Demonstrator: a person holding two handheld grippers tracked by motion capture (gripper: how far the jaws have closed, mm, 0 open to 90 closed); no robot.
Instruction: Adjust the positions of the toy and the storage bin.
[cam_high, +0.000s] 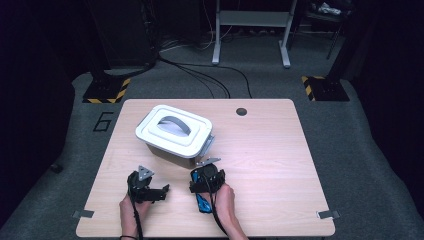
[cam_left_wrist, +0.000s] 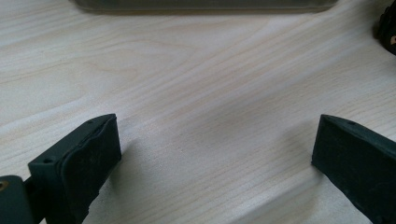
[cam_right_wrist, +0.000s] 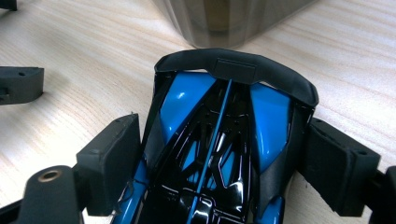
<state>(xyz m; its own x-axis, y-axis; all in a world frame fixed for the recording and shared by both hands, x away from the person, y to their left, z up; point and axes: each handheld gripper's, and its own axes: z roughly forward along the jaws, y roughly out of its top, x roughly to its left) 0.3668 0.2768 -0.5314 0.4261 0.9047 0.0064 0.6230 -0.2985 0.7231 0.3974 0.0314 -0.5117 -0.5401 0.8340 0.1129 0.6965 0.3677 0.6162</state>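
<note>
This looks like a lab or recording studio rather than a home. A lone wooden counter (cam_high: 260, 150) stands on grey carpet (cam_high: 370, 150) in a dark room, with black stand bases edged in yellow-black hazard tape (cam_high: 106, 91) at upper left and upper right. Cables (cam_high: 200, 72) run across the floor toward a metal frame (cam_high: 252, 30) at top centre.

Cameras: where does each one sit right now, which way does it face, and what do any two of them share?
High view: above the person's side, looking forward and down on the table; both hands, left gripper, right gripper.
Left gripper view: on the left gripper, low over bare wood, jaws wide apart, facing the bin.
Right gripper view: on the right gripper, jaws astride the blue toy car.
Shared: the white-lidded bin shows in all three.
</note>
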